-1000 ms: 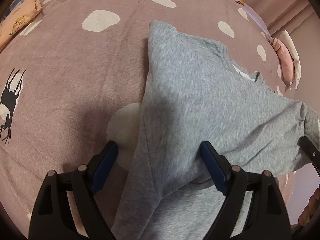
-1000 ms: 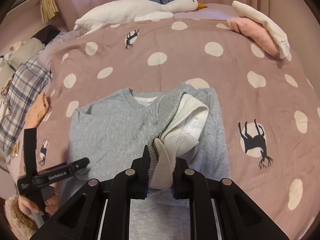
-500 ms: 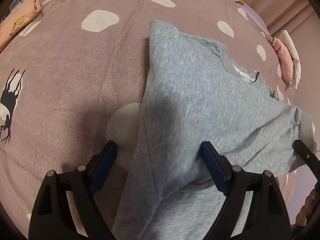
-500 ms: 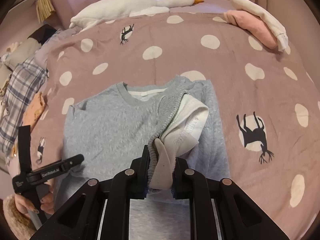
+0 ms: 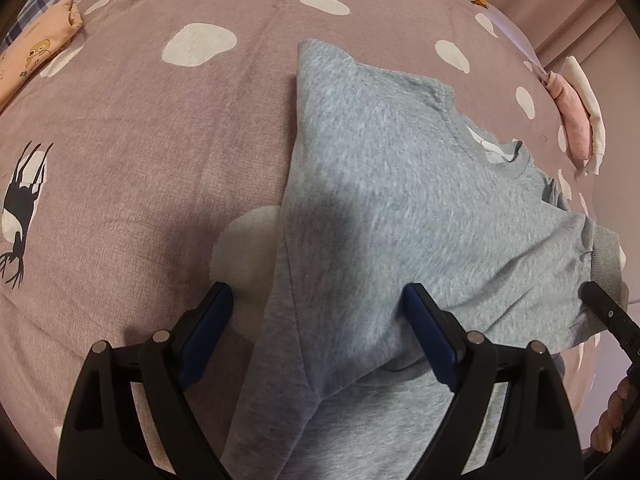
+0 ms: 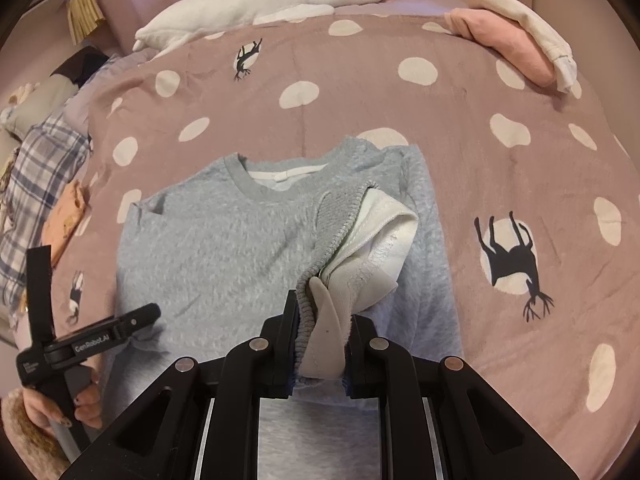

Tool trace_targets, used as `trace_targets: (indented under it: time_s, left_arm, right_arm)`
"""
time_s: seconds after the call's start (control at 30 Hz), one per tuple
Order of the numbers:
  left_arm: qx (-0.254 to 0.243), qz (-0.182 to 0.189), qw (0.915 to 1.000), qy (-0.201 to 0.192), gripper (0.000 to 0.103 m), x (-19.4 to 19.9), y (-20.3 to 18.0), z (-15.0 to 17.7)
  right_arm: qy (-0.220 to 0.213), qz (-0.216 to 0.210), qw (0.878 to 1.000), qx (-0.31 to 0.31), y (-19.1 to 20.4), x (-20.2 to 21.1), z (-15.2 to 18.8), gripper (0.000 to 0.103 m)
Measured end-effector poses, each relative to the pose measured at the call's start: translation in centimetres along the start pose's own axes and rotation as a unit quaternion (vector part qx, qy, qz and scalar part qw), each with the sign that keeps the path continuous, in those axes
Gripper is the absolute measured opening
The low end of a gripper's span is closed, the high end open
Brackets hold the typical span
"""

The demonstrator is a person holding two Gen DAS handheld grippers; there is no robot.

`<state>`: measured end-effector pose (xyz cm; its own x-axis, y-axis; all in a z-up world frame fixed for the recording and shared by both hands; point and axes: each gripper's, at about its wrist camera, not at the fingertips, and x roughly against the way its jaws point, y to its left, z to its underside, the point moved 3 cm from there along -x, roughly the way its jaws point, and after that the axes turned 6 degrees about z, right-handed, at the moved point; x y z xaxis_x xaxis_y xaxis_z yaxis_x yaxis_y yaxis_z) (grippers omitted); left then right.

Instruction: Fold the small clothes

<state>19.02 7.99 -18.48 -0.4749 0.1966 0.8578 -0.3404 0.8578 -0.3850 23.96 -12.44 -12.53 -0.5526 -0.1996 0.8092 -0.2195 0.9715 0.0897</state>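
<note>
A grey sweatshirt [image 6: 216,248] lies front-up on the spotted bedspread, collar toward the far side. My right gripper [image 6: 322,312] is shut on the ribbed cuff [image 6: 340,216] of one sleeve. It holds the cuff lifted over the shirt's body, with the white lining showing. My left gripper [image 5: 318,320] is open wide over the shirt's other side. One blue pad [image 5: 208,320] is over the bedspread and the other pad [image 5: 428,328] is over the grey cloth [image 5: 400,200]. The side edge and armpit seam lie between the pads, not pinched. The left gripper [image 6: 100,336] also shows in the right wrist view, held by a hand [image 6: 84,404].
The mauve bedspread [image 6: 360,92] has white spots and deer prints. A white goose plush [image 6: 260,4] lies along the far edge. Folded pink and white clothes [image 6: 512,40] sit at the far right. A plaid cloth [image 6: 36,168] and an orange garment [image 5: 36,52] lie to the left.
The lifted cuff in my right gripper has edged slightly inward over the shirt. My left gripper has stayed in place, open.
</note>
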Motion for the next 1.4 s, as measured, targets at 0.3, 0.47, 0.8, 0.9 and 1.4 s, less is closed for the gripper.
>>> trace_targets:
  time_s: [0.3,0.47,0.8,0.9,1.4]
  left_arm:
    - [0.0,-0.005,1.0,-0.002,0.09,-0.2,-0.3,-0.1]
    - [-0.004,-0.004,1.0,-0.001,0.09,-0.2,-0.3,-0.1]
    - [-0.006,-0.008,0.9999,-0.005,0.091,-0.3,-0.4,0.1]
    - [-0.008,-0.009,0.9999,-0.006,0.091,-0.3,-0.5,0.1]
    - [-0.013,-0.012,0.9998,-0.008,0.093,-0.5,-0.7,0.1]
  right_arm:
    - [0.011,0.006,1.0,0.004,-0.2,-0.9,0.3,0.017]
    - [0.021,0.01,1.0,0.001,-0.4,-1.5,0.5,0.017]
    - [0.031,0.016,0.999,-0.004,-0.5,-2.0,0.5,0.017]
    - [0.033,0.017,0.999,-0.005,-0.5,-2.2,0.4,0.017]
    - [0.038,0.017,0.999,-0.008,-0.6,-2.3,0.4,0.017]
